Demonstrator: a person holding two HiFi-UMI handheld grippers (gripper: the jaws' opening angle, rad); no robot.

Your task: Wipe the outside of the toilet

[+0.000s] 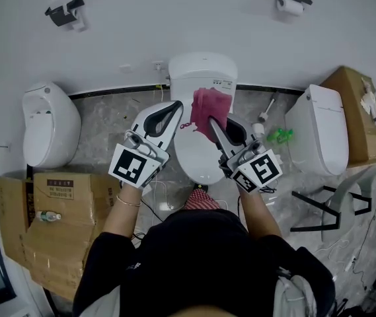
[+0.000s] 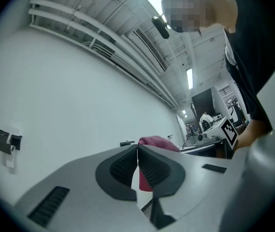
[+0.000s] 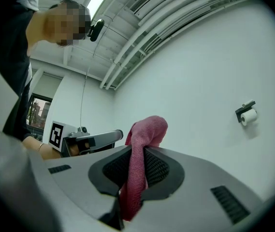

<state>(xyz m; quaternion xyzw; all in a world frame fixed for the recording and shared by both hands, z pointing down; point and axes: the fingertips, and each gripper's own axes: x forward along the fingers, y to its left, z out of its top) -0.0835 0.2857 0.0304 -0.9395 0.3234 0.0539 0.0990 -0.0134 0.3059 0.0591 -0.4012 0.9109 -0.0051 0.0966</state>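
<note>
Toilet [image 1: 198,152] with unreadable tank sticker [image 1: 222,83]; pink cloth [image 1: 207,109] in right claw [image 3: 138,153].

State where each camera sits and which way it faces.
Head view: on the person's head, looking steeply down at the toilet; both forearms, the left claw and right claw show.
Left gripper view: rides the left claw, looking up along its shut jaws at the white wall; the person's torso shows.
Right gripper view: rides the right claw, looking up along jaws clamped on the pink cloth; a forearm shows.
Both gripper views share the cloth and the wall.
</note>
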